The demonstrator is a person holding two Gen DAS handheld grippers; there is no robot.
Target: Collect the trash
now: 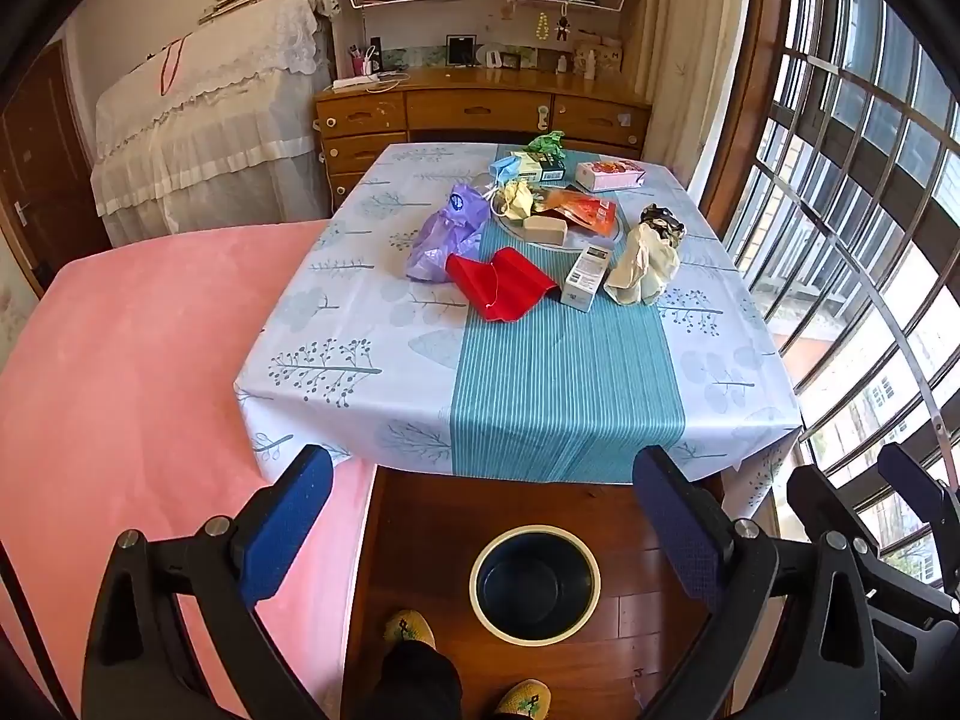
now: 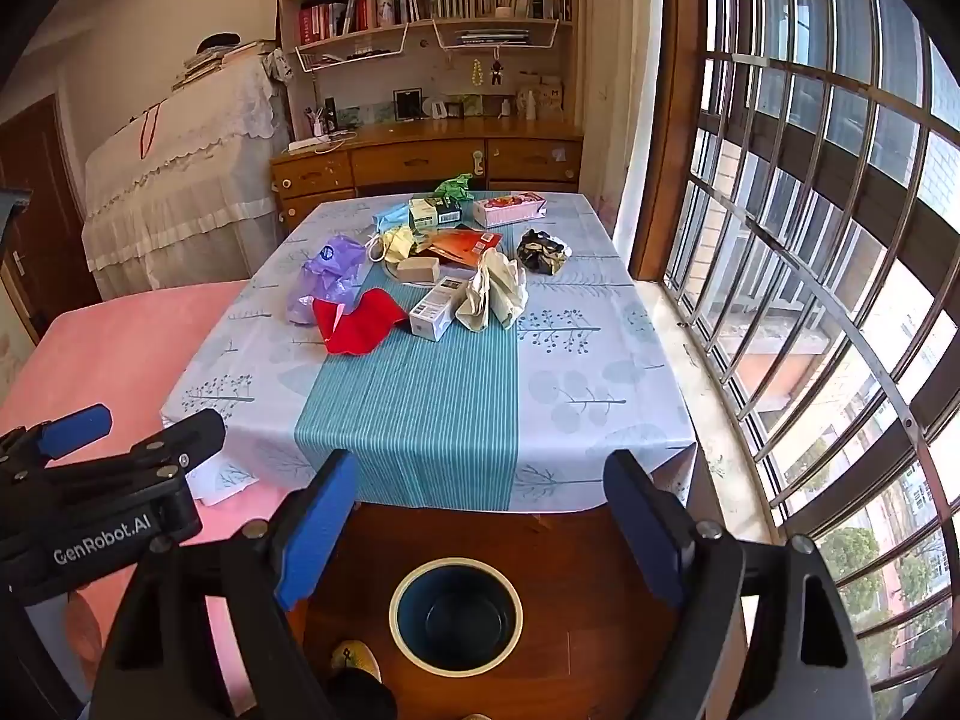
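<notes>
- The table [image 1: 336, 372], under a tree-print cloth with a teal striped runner, stands ahead of both grippers; the trash is heaped on its far half, the near half bare
- The bin [image 1: 534, 585], dark inside with a pale rim, sits on the wooden floor below the table's near edge, between the two grippers and seemingly holding nothing yet, though its bottom is dim
- The left gripper [image 1: 486, 498] hangs short of the near table edge, jaws wide apart and holding nothing
- The right gripper [image 2: 480, 504] is level with it on the window side, likewise spread wide and carrying nothing
- The red sheet [image 1: 501, 285] is the nearest piece of trash, left of the runner's centre; its long axis runs slantwise across the table, so it lies forward and slightly left, closer to the left gripper
- The white box [image 2: 438, 300] and the crumpled cream paper [image 2: 495, 291] lie just right of it, the box's long axis pointing roughly away from the grippers, better placed for the right gripper
- Either reach looks like a straight push forward over the bare cloth, then a drop back to the bin
</notes>
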